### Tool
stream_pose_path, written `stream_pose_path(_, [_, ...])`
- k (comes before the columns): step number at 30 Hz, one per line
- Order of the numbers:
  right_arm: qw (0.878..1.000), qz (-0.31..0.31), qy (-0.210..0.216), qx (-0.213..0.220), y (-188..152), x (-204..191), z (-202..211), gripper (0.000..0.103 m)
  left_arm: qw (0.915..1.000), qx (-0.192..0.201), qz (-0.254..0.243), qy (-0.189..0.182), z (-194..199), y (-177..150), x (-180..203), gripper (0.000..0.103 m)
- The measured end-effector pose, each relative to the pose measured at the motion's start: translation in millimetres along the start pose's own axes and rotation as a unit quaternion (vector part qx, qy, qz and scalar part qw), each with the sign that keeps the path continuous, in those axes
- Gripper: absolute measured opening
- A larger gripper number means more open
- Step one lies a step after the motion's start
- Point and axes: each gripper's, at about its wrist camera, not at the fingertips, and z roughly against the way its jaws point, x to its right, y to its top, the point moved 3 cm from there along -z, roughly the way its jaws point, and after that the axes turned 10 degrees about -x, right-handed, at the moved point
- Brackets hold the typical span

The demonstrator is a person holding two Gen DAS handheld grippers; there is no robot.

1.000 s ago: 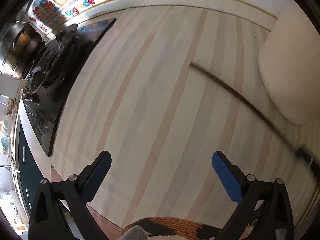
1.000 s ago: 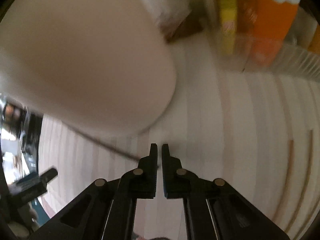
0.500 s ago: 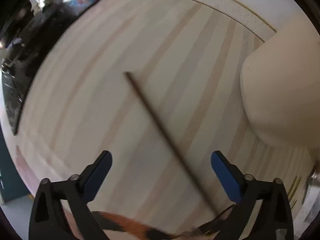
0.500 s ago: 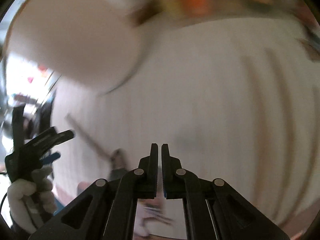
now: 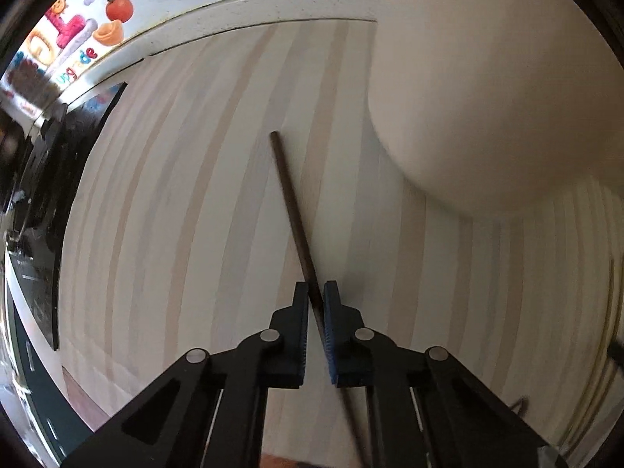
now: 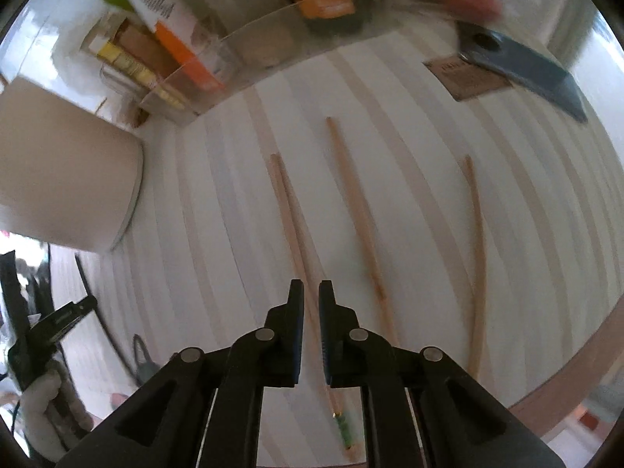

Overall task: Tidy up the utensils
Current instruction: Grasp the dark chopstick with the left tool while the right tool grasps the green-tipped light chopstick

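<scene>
My left gripper (image 5: 315, 300) is shut on a dark chopstick (image 5: 290, 210), which lies slanted on the pale striped counter with its far tip pointing away. A cream container (image 5: 487, 97) stands just right of it. In the right wrist view, three light wooden chopsticks lie side by side: one (image 6: 286, 202) runs under my right gripper (image 6: 311, 300), a second (image 6: 355, 202) lies in the middle, and a third (image 6: 475, 234) is at the right. The right jaws are opening, only a narrow slit apart. The chopstick shows through the slit, and the pads are not pressing on it.
A clear organizer (image 6: 187, 78) with packets stands at the back beside the cream container (image 6: 58, 163). A blue blade (image 6: 522, 66) and a brown card (image 6: 468, 74) lie far right. A black stove (image 5: 46, 163) borders the counter's left. A gloved hand (image 6: 39, 409) shows at lower left.
The left jaws went from wide open to shut on the dark chopstick. The right gripper swung away from the cream container to above the light chopsticks, its jaws parting slightly.
</scene>
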Motion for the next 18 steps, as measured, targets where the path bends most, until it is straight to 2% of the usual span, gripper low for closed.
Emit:
stream_pose_path(2, [0.999,0.022,-0.022,-0.013,8,-16,-14,0.008,0.9999,-0.003,-0.010,0.000,1,-13,-4,0.005])
stream_pose_path(3, [0.999,0.033,-0.033,-0.023,11,-22,-21,0.012,0.9999,-0.004,-0.013,0.000,2,-18,-6,0.005])
stream_pose_path(8, [0.989,0.083,-0.116,-0.028,19,-52,-28,0.018,0.9997,-0.013,-0.019,-0.007,1,-43,-11,0.005])
stream_pose_path(10, [0.987,0.090,-0.128,-0.028,22,-59,-28,0.018,0.9997,-0.013,-0.018,-0.009,1,-44,-14,0.005])
stream_pose_path(12, [0.987,0.092,-0.129,-0.029,23,-64,-28,0.011,0.9997,-0.013,-0.013,-0.015,1,-45,-15,0.005])
stream_pose_path(14, [0.989,0.088,-0.117,-0.033,24,-68,-29,0.009,0.9996,-0.014,-0.013,-0.019,0,-41,-19,0.005])
stream_pose_path(17, [0.993,0.085,-0.061,-0.056,26,-71,-28,0.007,0.9990,-0.016,-0.029,-0.030,4,-46,-9,0.005])
stream_pose_path(18, [0.993,0.088,-0.048,-0.063,25,-70,-27,0.007,0.9980,-0.015,-0.049,-0.036,6,-51,3,0.005])
